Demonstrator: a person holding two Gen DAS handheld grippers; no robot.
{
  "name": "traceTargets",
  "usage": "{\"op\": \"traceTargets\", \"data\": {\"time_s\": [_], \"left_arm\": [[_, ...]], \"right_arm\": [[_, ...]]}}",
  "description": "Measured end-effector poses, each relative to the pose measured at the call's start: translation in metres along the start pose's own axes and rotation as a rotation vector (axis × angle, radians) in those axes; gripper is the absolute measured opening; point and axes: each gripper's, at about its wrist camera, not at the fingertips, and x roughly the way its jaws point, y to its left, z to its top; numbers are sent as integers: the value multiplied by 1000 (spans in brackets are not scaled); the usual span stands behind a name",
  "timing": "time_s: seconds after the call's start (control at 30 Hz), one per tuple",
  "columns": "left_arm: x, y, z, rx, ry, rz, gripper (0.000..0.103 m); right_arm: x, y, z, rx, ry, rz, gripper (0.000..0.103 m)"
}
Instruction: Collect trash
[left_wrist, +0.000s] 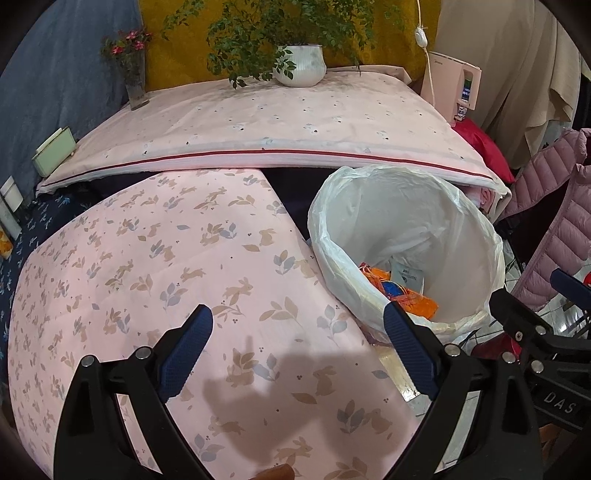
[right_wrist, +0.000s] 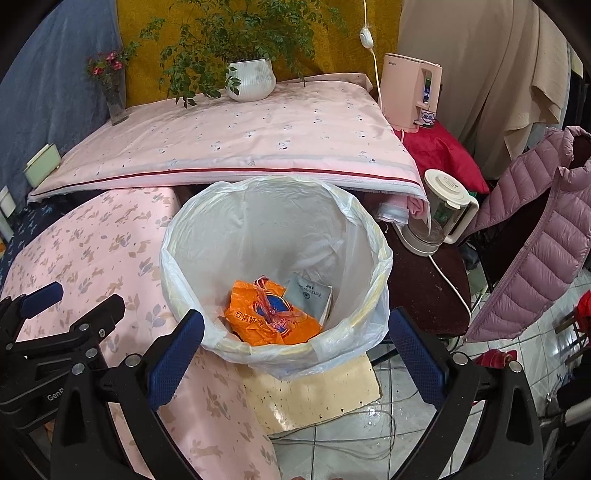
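A trash bin lined with a white plastic bag stands on the floor beside a low pink bunny-print surface. Inside lie an orange wrapper and a pale packet. The bin also shows in the left wrist view, with the orange wrapper in it. My right gripper is open and empty, hovering over the bin's near rim. My left gripper is open and empty, above the pink surface left of the bin.
A table with a pink cloth stands behind, holding a potted plant, a flower vase and a green box. A pink appliance, a kettle and a puffy jacket are at the right. A board and cables lie on the tiled floor.
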Motion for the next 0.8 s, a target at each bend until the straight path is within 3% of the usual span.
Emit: {"op": "traceTargets", "data": {"time_s": [0.8], "left_arm": [[4, 1, -6, -13, 19, 0, 89]], "right_arm": [[2, 3, -8, -25, 10, -26, 96]]}}
